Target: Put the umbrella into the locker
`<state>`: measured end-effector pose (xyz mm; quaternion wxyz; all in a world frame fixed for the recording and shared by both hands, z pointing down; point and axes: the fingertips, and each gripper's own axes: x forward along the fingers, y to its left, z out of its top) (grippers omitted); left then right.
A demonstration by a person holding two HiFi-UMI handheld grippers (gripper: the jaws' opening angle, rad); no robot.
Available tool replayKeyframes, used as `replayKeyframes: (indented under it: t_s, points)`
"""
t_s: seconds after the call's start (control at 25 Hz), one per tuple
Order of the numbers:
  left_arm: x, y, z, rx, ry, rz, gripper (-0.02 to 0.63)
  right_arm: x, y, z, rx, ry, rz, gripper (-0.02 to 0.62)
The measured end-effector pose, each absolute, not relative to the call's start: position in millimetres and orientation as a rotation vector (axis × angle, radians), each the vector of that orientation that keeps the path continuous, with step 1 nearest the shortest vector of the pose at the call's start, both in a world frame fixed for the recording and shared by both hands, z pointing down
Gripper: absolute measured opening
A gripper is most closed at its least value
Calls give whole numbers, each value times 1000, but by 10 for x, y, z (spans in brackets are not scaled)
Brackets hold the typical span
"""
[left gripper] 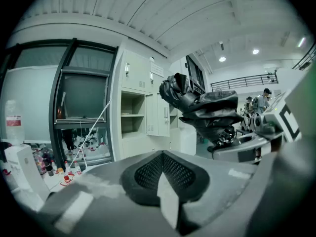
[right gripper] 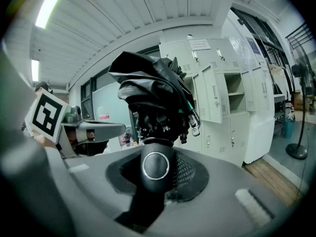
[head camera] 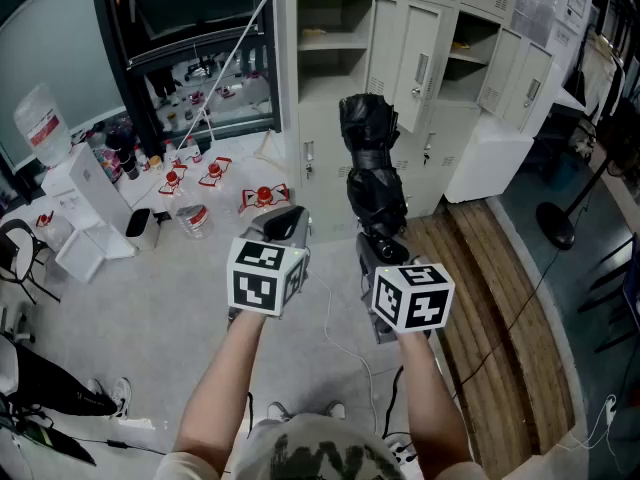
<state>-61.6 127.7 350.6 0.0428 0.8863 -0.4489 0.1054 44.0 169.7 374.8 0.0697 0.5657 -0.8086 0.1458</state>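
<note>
Floor (head camera: pixel 160 308): pale grey across the left and middle, with a strip of wooden boards (head camera: pixel 500 298) along the right.
Room: a dark-framed window (head camera: pixel 190 18) at the far left, and a white slatted ceiling in both gripper views.
Left edge: one big water jug (head camera: pixel 40 118) near some white boxes (head camera: pixel 95 208).
Floor clutter: three small red-topped bottles (head camera: pixel 214 173) in a loose row below the window. Smaller bits behind them are too small to make out.
Left gripper (left gripper: pixel 163 181): its jaws are closed together with nothing between them, and it is held just beside the right one.
Umbrella (head camera: pixel 372 158): one, black and folded. It stands upright out of the right gripper, in front of the lockers and outside every compartment.
Right gripper (right gripper: pixel 157 169): its jaws are clamped on the umbrella's handle.
Lockers (head camera: pixel 330 148): one cream bank behind the umbrella. Two compartments show bare shelves, and at least three doors are swung out.
Right edge: one stand fan (head camera: pixel 553 226) on the floor past the boards.
Grippers: two, each carrying one marker cube.
</note>
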Motion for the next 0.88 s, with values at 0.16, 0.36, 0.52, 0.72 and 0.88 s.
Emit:
replayKeyframes:
  t_s: [0.16,0.36,0.52,0.72,0.88]
  points:
    - [-470,1282,3546,2717,-1387,355,5,591,1691,3763,1695,-2442,471,91]
    - [-383,1268,3637,2705,-1424,407,5,737,1655,3792,1668,-2459,484,91]
    - [-365,1224,3651,2691,-1448,410,5,800,1587,3811,1654,-2467,479,91]
    - [-396,1067,3615,2681,-1468,381,5,860,1432,3813,1653,-2466,458,91]
    - [-462,875,3676,2657,-1490,380,5,896,1238,3864,1657,-2461,461,91]
